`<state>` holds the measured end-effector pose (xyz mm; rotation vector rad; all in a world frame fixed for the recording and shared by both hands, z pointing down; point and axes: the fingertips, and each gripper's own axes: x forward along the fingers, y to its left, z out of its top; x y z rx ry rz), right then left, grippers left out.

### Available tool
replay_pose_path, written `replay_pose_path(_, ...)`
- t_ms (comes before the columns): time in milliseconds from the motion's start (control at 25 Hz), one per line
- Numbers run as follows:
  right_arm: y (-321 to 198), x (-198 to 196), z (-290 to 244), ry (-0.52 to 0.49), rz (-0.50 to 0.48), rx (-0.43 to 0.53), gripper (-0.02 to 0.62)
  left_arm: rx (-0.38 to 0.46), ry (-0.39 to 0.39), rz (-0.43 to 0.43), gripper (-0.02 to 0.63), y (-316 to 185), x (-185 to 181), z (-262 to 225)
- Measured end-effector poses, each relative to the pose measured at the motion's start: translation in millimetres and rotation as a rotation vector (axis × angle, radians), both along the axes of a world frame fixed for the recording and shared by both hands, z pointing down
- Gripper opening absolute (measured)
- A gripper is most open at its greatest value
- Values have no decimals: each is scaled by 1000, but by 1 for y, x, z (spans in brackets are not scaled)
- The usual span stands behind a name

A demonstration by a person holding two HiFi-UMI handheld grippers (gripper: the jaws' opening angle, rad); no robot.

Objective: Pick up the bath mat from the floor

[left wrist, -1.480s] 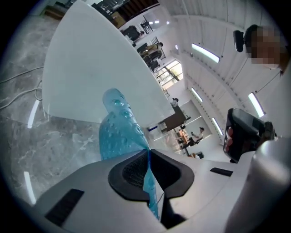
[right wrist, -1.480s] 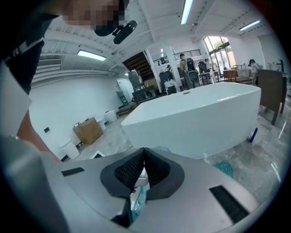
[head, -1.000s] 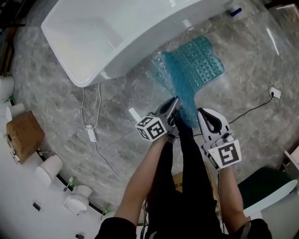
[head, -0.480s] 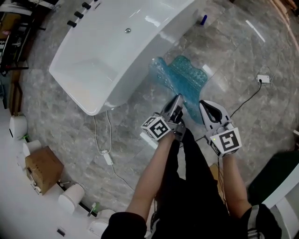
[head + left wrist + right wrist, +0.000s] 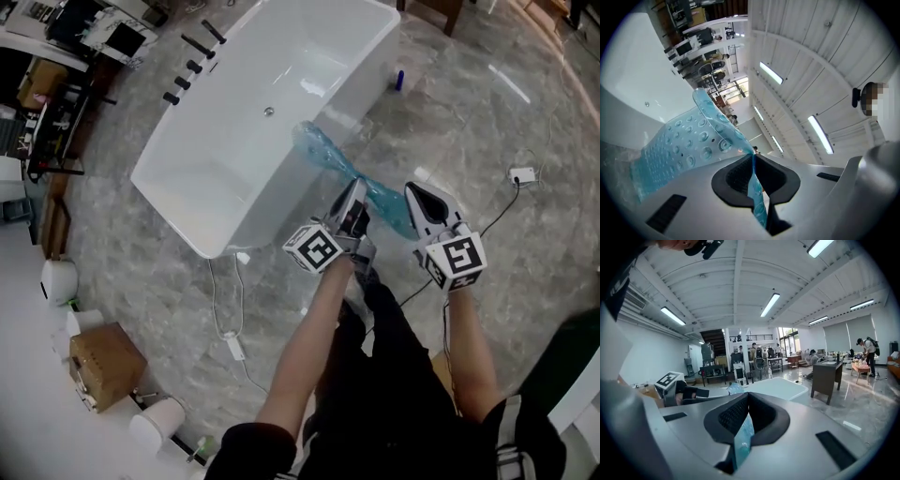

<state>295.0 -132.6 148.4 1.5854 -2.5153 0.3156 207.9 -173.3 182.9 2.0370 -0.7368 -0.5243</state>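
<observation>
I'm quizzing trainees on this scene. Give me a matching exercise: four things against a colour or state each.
1 mat
2 tub
3 box
4 left gripper

A white, open-topped
B shut on the mat
C brown
D teal

Pairs: 1-D, 2-A, 3-C, 4-B

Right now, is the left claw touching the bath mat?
Touching. The left gripper view shows the left claw shut on the blue bath mat: its jaws pinch a thin edge of it, with no gap.
</observation>
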Motion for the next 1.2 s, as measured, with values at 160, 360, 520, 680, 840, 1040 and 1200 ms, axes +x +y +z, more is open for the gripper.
replay_pose_path(160,-10,-3,-46,-4,14,58,14,72,47,10,26,1,3,-60)
replay_pose_path(360,-6,-4,-105,-23,36,159,14,105,114,-18,26,9,-19,-122)
replay_pose_path(520,12,-7,-155,-25,38,248,14,148,168,-37,26,29,-45,-168)
replay_pose_path(680,38,-21,-191,0,34,298,14,222,171,-42,26,55,-66,-207)
replay_pose_path(840,91,-82,-217,23,53,303,14,301,129,-23,26,108,-123,-241)
replay_pose_path(1040,113,-93,-250,-30,51,309,14,409,103,0,26,132,-133,-290)
replay_pose_path(1200,129,-87,-269,-60,57,307,14,372,119,-6,26,140,-144,-301)
